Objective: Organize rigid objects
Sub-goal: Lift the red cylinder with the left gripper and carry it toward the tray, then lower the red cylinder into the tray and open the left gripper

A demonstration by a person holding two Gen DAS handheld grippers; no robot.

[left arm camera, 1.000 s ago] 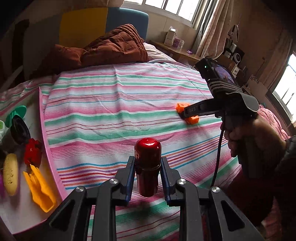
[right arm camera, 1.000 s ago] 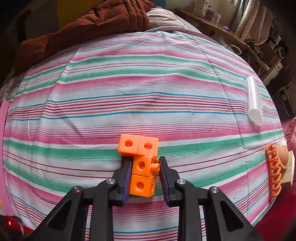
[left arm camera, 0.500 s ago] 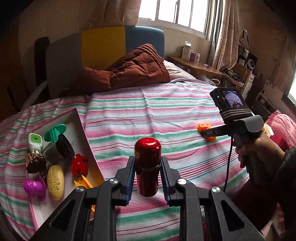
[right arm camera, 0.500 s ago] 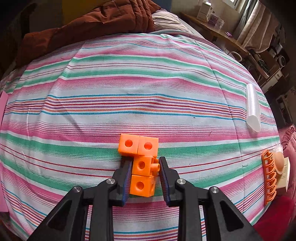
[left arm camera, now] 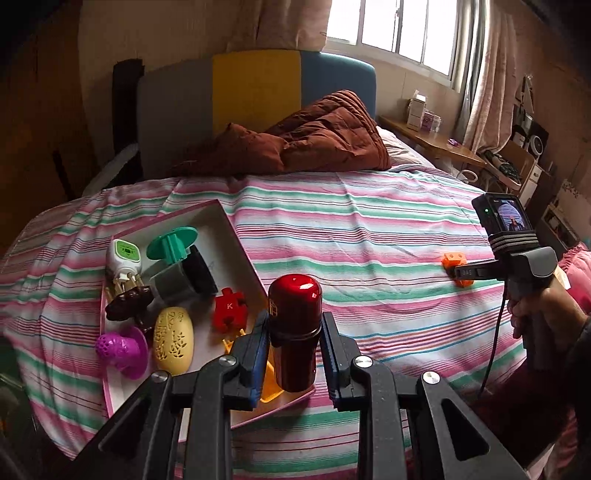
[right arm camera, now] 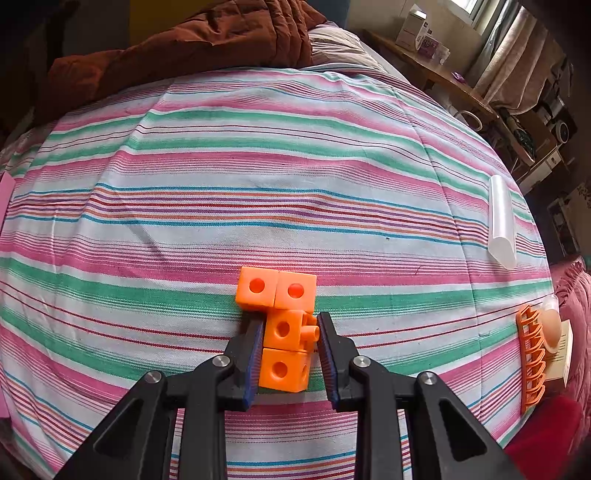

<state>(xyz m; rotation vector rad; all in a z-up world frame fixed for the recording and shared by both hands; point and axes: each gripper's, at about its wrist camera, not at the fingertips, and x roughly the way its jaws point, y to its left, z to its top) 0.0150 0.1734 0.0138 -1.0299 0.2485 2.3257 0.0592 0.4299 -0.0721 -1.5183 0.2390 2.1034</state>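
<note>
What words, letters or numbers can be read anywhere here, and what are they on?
"K": white letter on the red puzzle piece in the white tray.
Gold emblem on the red bottle: too small to read.
Markings on the right gripper bar: blurred, unreadable.
Print on the boxes on the side table: too small to read.

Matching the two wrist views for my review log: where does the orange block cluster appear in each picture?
Left wrist view: the orange plastic block cluster sits small at far right on the bed, at the right tool's tip.
Right wrist view: the cluster is at lower centre, between the right tool's fingers.
Shared landmark: the brown quilted blanket at the bed's head.
</note>
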